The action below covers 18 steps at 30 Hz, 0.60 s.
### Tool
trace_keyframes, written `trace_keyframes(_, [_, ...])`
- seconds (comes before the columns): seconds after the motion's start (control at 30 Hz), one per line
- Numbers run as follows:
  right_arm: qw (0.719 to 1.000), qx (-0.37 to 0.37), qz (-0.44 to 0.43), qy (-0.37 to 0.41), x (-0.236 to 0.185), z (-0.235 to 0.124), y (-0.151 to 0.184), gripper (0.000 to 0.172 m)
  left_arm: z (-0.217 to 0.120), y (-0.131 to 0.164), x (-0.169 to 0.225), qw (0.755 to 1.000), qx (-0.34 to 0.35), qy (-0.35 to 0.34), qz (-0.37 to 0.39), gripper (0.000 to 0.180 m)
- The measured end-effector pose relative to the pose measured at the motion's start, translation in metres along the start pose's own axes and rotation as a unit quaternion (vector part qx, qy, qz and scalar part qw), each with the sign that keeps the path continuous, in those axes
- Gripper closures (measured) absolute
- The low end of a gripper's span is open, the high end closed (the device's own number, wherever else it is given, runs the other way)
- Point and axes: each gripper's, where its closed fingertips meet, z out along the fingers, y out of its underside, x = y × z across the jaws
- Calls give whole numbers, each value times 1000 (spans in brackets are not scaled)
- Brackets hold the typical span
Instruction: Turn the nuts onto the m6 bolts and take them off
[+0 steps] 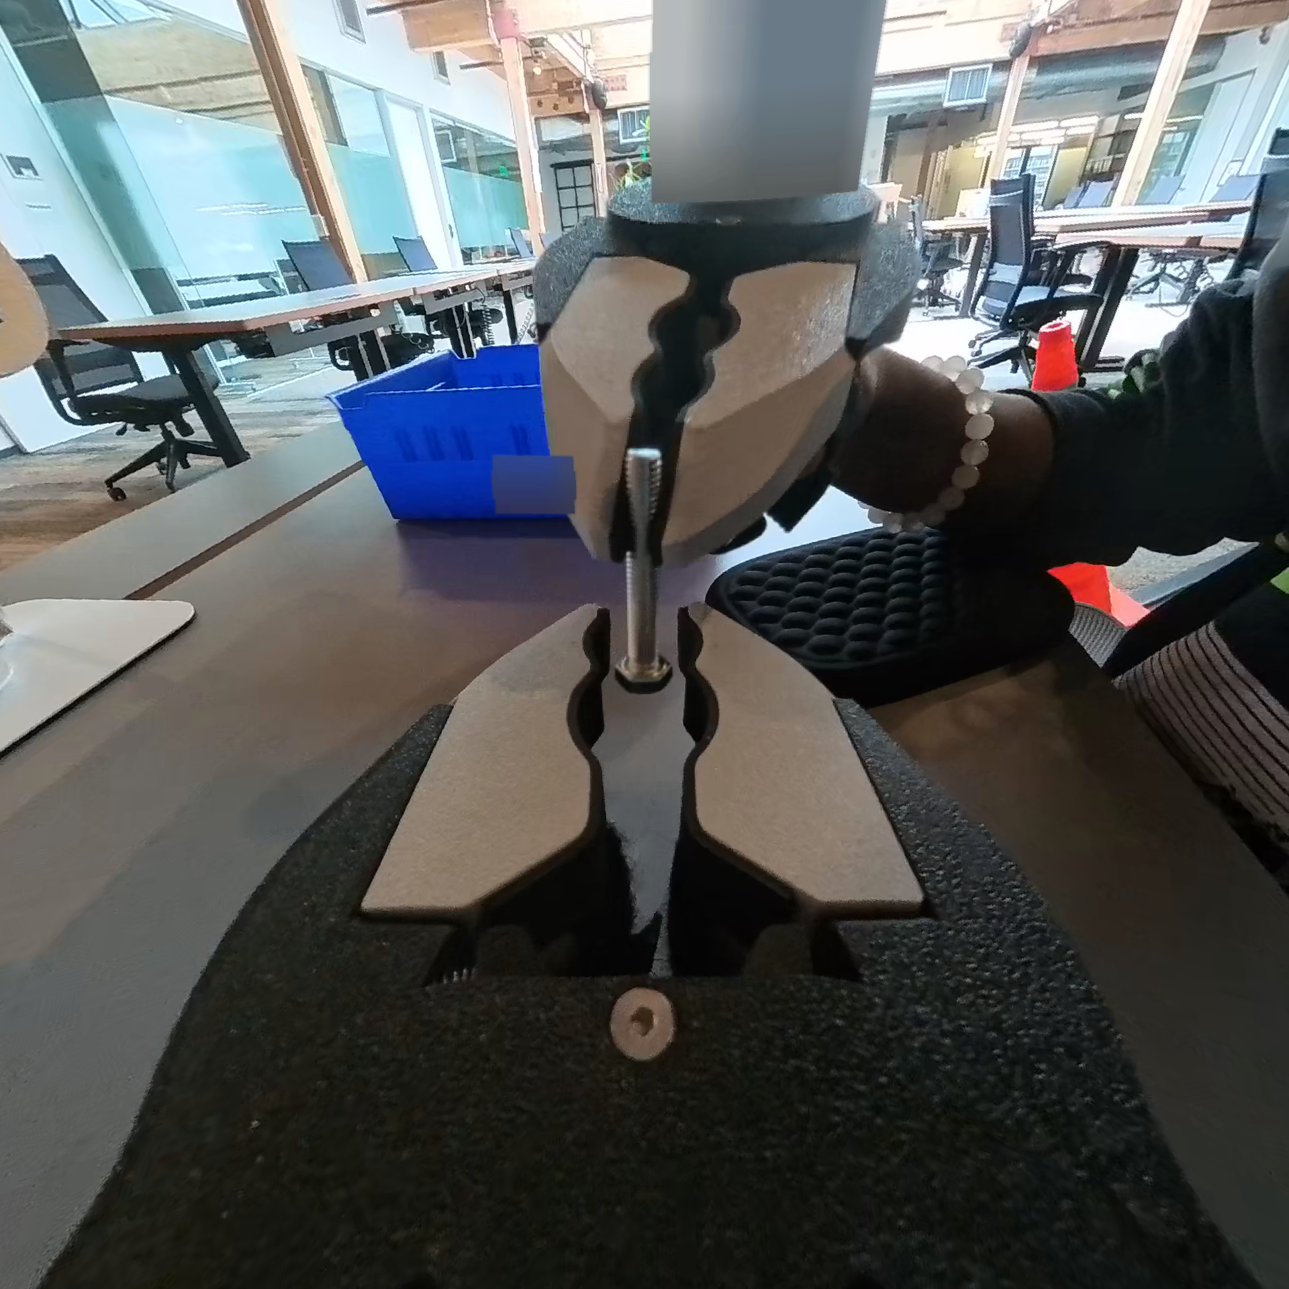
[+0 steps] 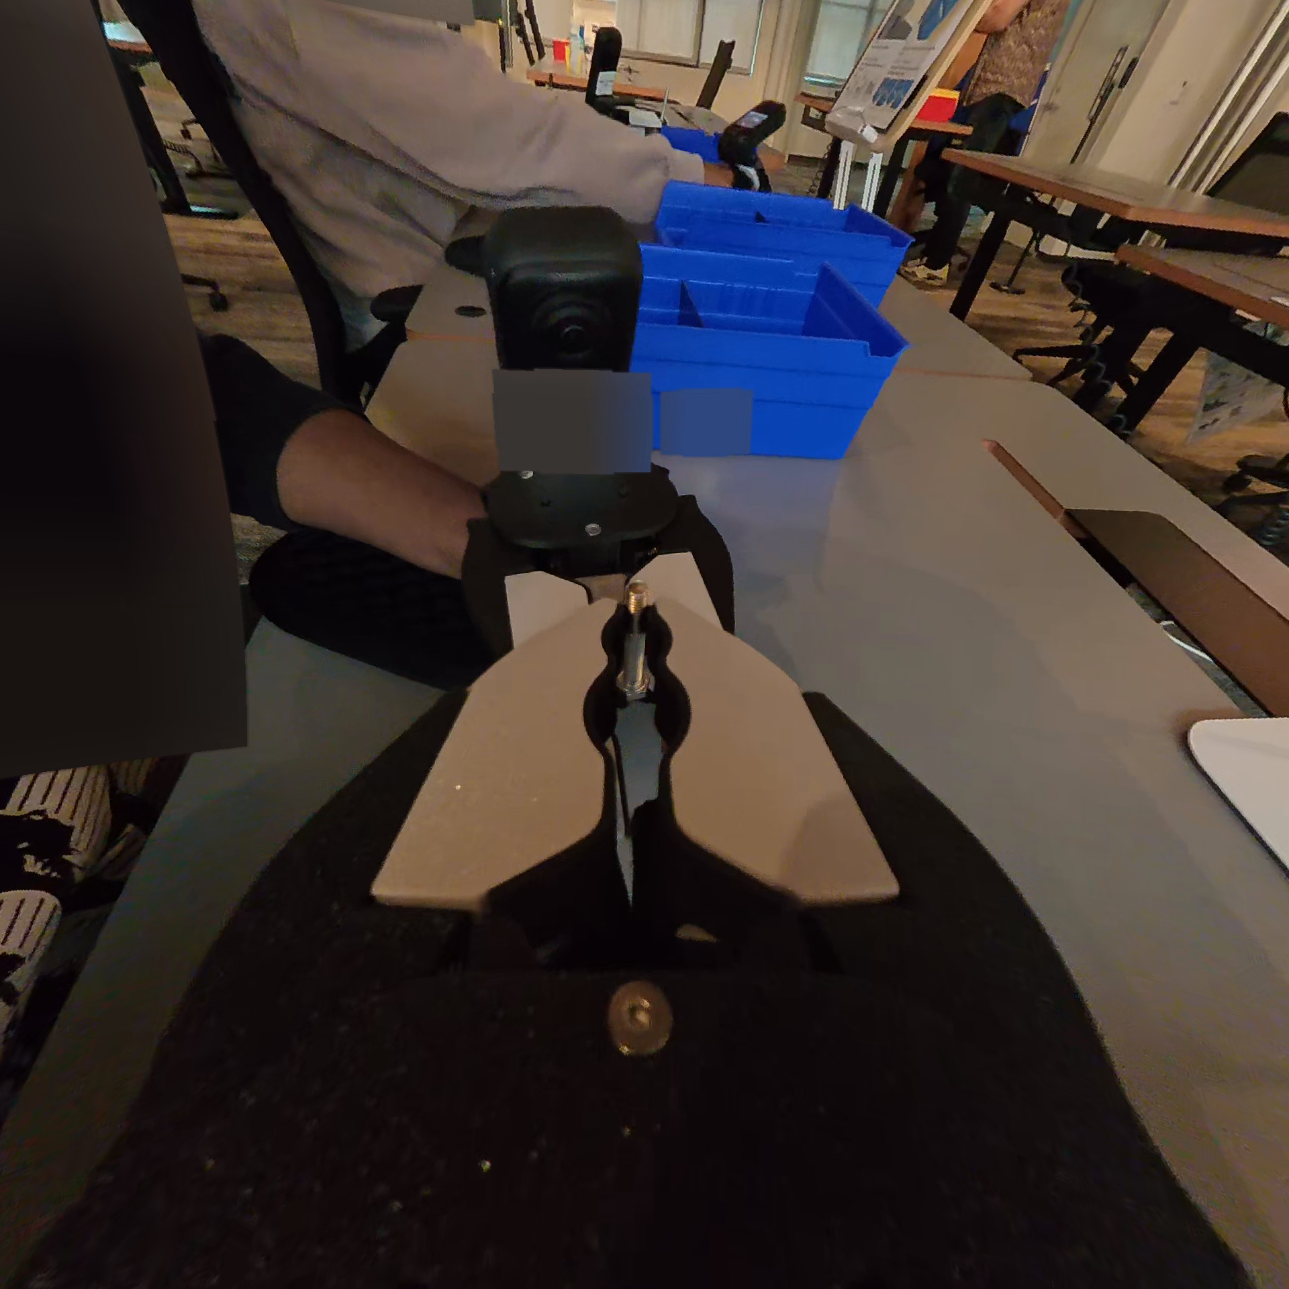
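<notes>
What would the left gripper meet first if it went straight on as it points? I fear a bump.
Likely the nut on the bolt, standing between the open left gripper's tips; behind it, the right gripper.

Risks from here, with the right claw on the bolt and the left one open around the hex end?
1. The left claw is open around the hex end of the silver threaded bolt, pads not touching; closing off-centre could knock it askew.
2. Only the right claw holds the bolt, upright by its threads; it could pivot or slip onto the dark tabletop.
</notes>
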Motion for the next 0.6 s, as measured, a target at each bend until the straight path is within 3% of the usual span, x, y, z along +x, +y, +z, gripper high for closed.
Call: trace_keyframes(0.6, [1000,4,5,-11,-1,2,1,167,1,4,1,1000,-15,6,-3,173])
